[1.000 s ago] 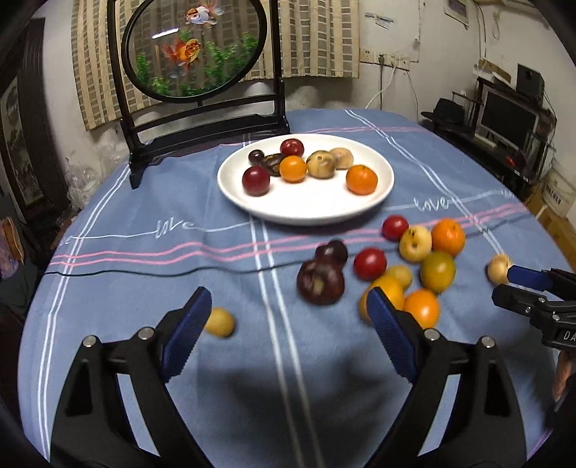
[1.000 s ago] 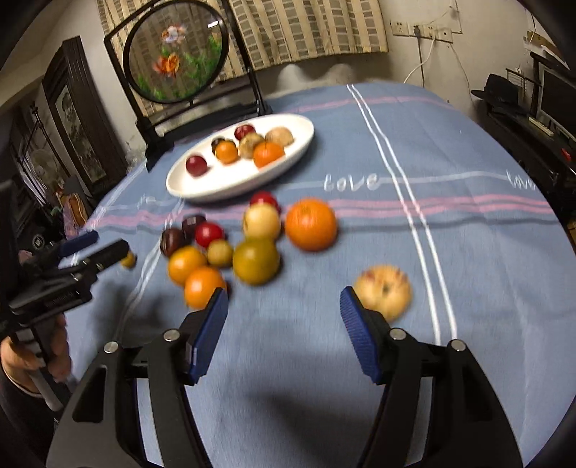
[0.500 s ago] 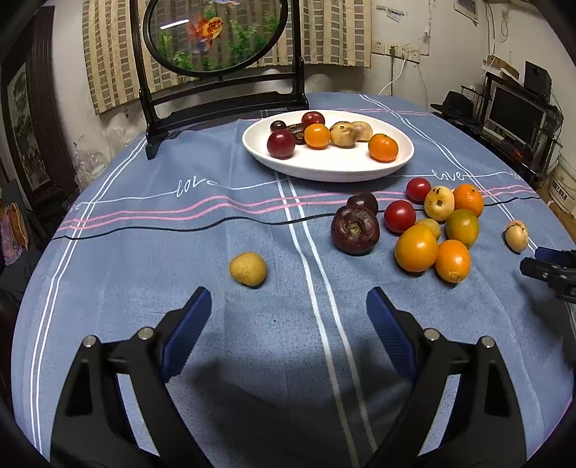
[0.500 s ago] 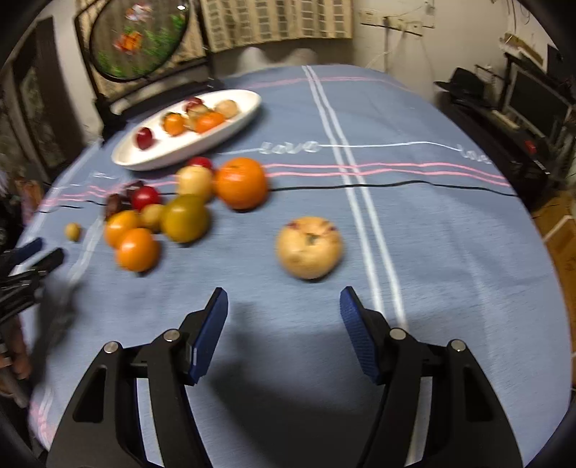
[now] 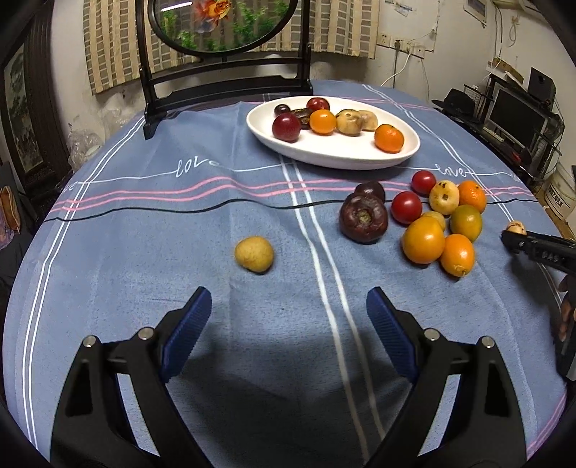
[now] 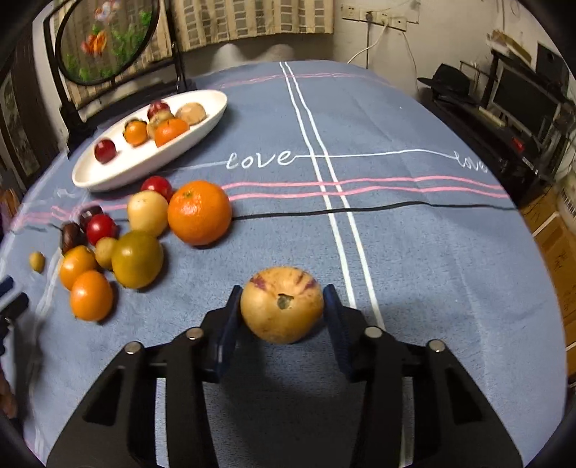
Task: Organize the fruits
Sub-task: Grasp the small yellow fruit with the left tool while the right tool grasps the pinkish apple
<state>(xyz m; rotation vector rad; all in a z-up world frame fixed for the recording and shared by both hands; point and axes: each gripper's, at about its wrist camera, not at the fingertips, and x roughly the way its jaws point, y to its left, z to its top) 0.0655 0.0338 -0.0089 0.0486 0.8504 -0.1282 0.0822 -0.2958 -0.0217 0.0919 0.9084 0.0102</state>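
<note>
Our right gripper (image 6: pixel 282 316) had its two blue pads on either side of a yellowish fruit with purple streaks (image 6: pixel 282 310), the pads at or very near its skin; we could not tell whether they truly pinched it, and the fruit seemed to rest on the blue tablecloth (image 6: pixel 414 244). Ahead and to the left of that gripper lay the loose heap of fruit: a large orange (image 6: pixel 199 212) nearest, a greenish fruit (image 6: pixel 137 259) beside it, a pale yellow fruit (image 6: pixel 148 213) just behind, two small orange fruits (image 6: pixel 86 284) at the near left, and red and dark ones further left. Beyond the heap, far ahead to the left, stood the white oval plate (image 6: pixel 118 172) with several fruits in it. Our left gripper (image 5: pixel 288 333) hung with its fingers spread wide and nothing between them. Just ahead of its left finger lay a lone small yellow fruit (image 5: pixel 253 253), well apart from the others. Ahead to the right sat a dark purple fruit (image 5: pixel 363 223), touching or just beside the heap. Behind the plate, farthest from us, stood a round screen with goldfish (image 5: pixel 223 25) in a black frame.
</note>
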